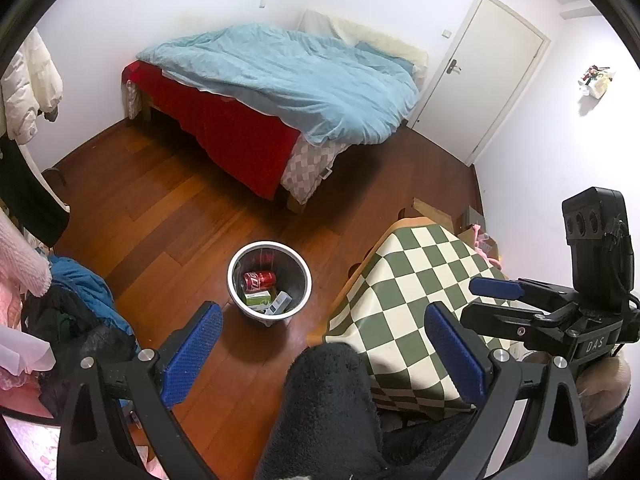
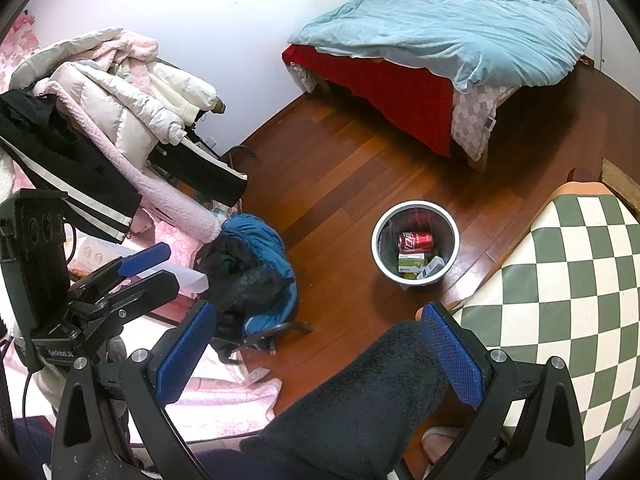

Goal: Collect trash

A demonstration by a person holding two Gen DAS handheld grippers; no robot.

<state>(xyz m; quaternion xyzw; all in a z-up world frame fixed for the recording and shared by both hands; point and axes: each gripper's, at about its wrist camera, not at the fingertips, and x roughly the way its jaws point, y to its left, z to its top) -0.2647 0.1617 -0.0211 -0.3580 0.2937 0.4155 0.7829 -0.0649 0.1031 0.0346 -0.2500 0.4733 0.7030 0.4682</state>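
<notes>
A white round trash bin (image 1: pixel 236 264) stands on the wooden floor; it also shows in the right wrist view (image 2: pixel 378 236). Inside lie a red cola can (image 1: pixel 260 279), a green box (image 1: pixel 258 299) and a pale box (image 1: pixel 280 302); the right wrist view shows the can (image 2: pixel 416 240) and green box (image 2: pixel 410 261) too. My left gripper (image 1: pixel 324 334) is open and empty, held high above the floor near the bin. My right gripper (image 2: pixel 318 334) is open and empty. The right gripper also appears at the right of the left wrist view (image 1: pixel 500 294).
A table with a green-and-white checkered cloth (image 1: pixel 420 288) stands right of the bin. A bed with a blue duvet (image 1: pixel 288 76) is at the back. A chair piled with clothes (image 2: pixel 248 264) and a clothes rack (image 2: pixel 120 120) stand left. A dark-trousered leg (image 1: pixel 332 408) is below.
</notes>
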